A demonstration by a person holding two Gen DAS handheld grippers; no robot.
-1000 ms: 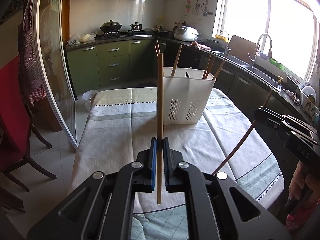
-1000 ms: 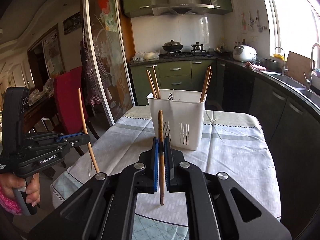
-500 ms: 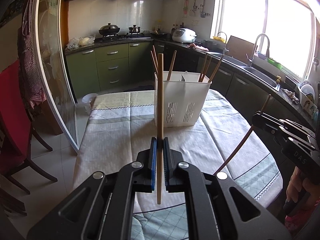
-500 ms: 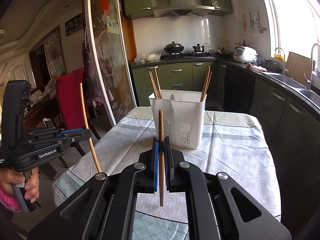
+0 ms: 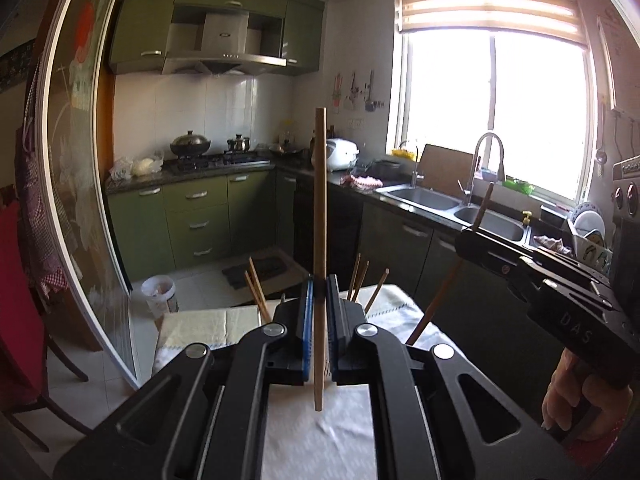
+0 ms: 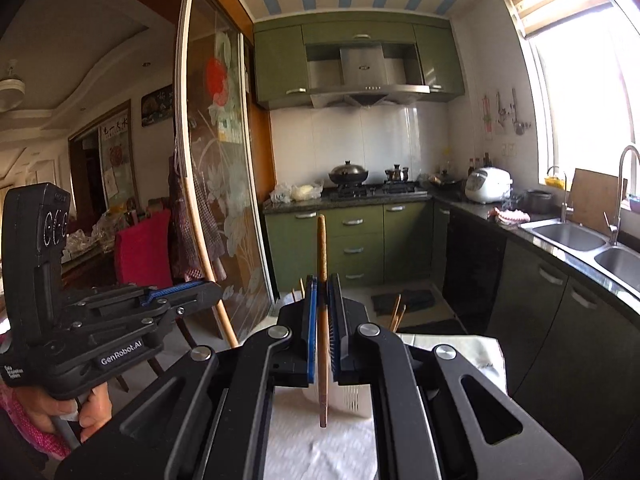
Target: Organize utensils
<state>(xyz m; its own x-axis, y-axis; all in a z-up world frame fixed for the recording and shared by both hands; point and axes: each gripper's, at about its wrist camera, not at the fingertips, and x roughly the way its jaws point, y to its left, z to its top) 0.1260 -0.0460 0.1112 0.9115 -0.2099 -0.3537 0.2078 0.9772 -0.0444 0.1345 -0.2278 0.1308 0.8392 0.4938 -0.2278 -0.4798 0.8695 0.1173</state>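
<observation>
My left gripper [image 5: 319, 300] is shut on a light wooden chopstick [image 5: 320, 200] that stands upright between its blue pads. My right gripper [image 6: 322, 304] is shut on a darker brown chopstick [image 6: 322, 248], also upright. Each view shows the other hand: the right gripper [image 5: 466, 240] with its slanted chopstick [image 5: 436, 304], and the left gripper [image 6: 208, 292] with its chopstick [image 6: 224, 320]. The white slotted utensil holder [image 6: 352, 400] stands on the table below and ahead, mostly hidden behind the fingers. Several chopsticks [image 5: 256, 292] poke up out of it.
The table has a pale cloth [image 5: 200, 324]. Green kitchen cabinets [image 6: 356, 240], a stove and a double sink [image 5: 440, 204] lie beyond. A curved glass sliding door [image 5: 80, 200] and a red chair [image 6: 140, 252] stand on the left.
Both grippers have risen with their chopsticks and tilted up. The holder and table have dropped low in both views, and the holder is now largely behind the fingers.
</observation>
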